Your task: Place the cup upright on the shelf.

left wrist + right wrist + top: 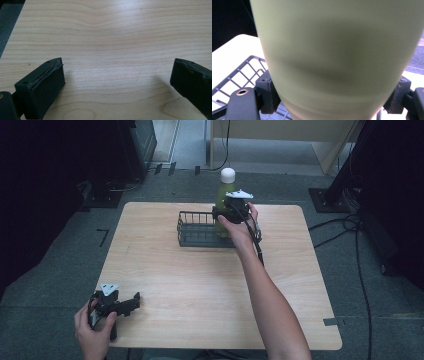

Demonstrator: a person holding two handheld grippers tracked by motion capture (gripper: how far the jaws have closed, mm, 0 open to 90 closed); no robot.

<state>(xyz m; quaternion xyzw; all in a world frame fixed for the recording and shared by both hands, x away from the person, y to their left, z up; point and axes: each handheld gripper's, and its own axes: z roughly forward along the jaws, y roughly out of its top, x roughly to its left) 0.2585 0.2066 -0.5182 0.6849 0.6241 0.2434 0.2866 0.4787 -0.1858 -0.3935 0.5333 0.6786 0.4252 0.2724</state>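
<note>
At the far side of the table (200, 285), the green bottle (224, 195) with its white cap (228, 174) stands upright at the right end of the dark wire basket (196, 229). Your right gripper (231, 211) pinches this bottle: in the right gripper view the two jaws press on both sides of the green body (337, 50), and the basket wires (239, 72) show just behind and below. Your right hand (239, 226) and the cable (259, 245) lie over the basket's right side. Near the front left corner, your left gripper (131, 302) rests on bare wood (112, 37), jaws spread wide, nothing between them, well apart from the basket.
</note>
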